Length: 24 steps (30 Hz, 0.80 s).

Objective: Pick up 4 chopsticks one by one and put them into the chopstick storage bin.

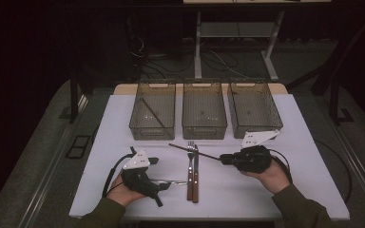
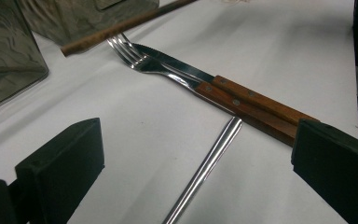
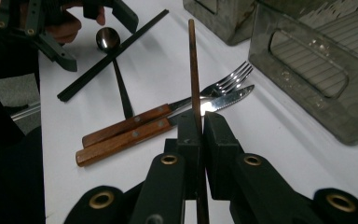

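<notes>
A thin brown wooden chopstick (image 3: 192, 70) is pinched by the right tool (image 3: 199, 128), just above the white surface (image 1: 285, 142). It should be lifted level and carried to the clear plastic bins (image 1: 203, 109). The left tool (image 2: 191, 154) is spread wide around a shiny metal spoon handle (image 2: 209, 163). The wooden-handled fork (image 2: 168, 70) and knife (image 2: 191, 70) lie under the chopstick's path.

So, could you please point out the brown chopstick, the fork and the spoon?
Chopstick (image 3: 193, 65), right gripper view, middle of its shaft.
Fork (image 2: 131, 55), left gripper view, its tines.
Spoon (image 3: 107, 38), right gripper view, its bowl.
</notes>
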Each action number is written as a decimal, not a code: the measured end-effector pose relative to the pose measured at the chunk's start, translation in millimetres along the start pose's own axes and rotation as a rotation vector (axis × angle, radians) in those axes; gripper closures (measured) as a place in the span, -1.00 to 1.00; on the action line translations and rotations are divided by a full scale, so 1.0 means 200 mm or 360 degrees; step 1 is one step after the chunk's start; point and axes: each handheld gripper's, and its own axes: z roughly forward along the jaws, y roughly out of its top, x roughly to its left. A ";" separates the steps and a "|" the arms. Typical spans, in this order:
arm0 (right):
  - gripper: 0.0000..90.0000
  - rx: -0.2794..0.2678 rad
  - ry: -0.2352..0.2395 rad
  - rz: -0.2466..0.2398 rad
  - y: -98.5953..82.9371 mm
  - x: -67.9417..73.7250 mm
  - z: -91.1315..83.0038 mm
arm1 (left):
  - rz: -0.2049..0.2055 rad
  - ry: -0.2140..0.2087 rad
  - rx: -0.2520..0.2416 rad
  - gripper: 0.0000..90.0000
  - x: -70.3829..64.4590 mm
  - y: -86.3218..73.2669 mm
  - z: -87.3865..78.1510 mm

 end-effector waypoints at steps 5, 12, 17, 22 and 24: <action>0.90 -0.0023 -0.0023 0.0003 0.03 -0.01 -0.01 | -0.0005 0.0000 -0.0004 -0.97 0.00 0.00 0.00; 0.90 -0.0035 -0.0039 0.0009 0.07 -0.04 -0.01 | -0.0014 0.0006 -0.0003 -0.97 0.00 0.00 0.00; 0.90 -0.0052 -0.0054 0.0023 0.10 -0.05 -0.02 | -0.0014 0.0007 -0.0009 -0.97 0.01 0.00 -0.01; 0.90 -0.0081 -0.0063 0.0039 0.12 -0.06 -0.03 | -0.0013 0.0007 -0.0016 -0.97 0.01 0.00 -0.01; 0.90 -0.0088 -0.0064 0.0042 0.13 -0.06 -0.02 | -0.0021 0.0005 -0.0024 -0.97 0.01 0.00 -0.01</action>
